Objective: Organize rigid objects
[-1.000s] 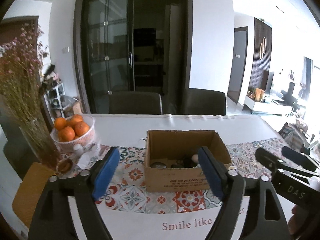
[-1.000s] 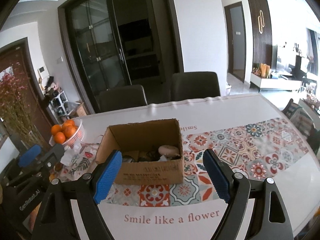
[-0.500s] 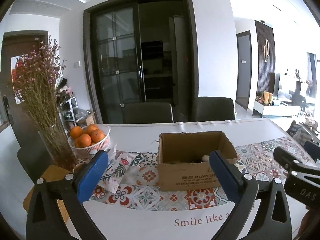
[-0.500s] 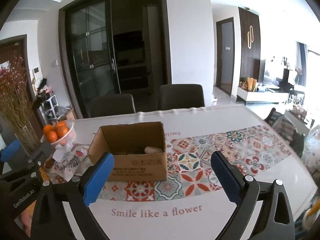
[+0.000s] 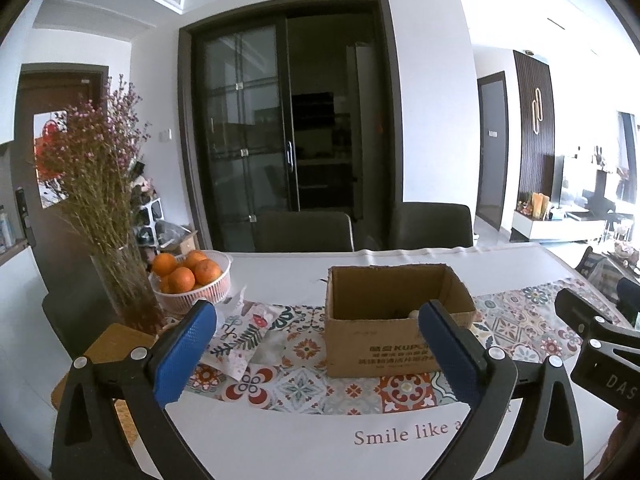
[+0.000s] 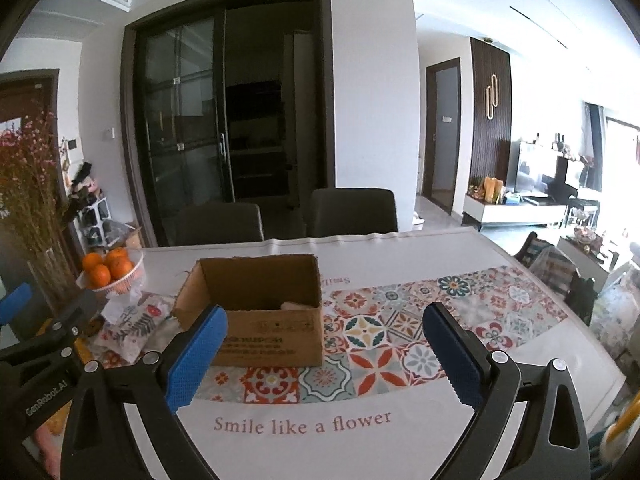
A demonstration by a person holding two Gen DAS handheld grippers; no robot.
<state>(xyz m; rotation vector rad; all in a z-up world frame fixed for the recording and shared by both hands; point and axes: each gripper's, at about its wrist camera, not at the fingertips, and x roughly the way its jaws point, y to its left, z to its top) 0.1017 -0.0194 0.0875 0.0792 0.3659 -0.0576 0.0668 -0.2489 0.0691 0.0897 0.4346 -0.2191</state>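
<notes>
Claws: two, gaping; one box.

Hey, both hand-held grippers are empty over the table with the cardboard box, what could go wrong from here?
1. The cardboard box stands open-topped and looks light; a bump from the left hand-held gripper might slide it.
2. The glass vase of dried flowers and the basket of oranges stand close at the left; a wide swing may tip them.

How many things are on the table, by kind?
Cardboard box: 1
Basket of oranges: 1
Oranges showing: about 5
Vase of dried flowers: 1
Patterned packet: 1
Total: about 9; the box's contents are mostly hidden.
</notes>
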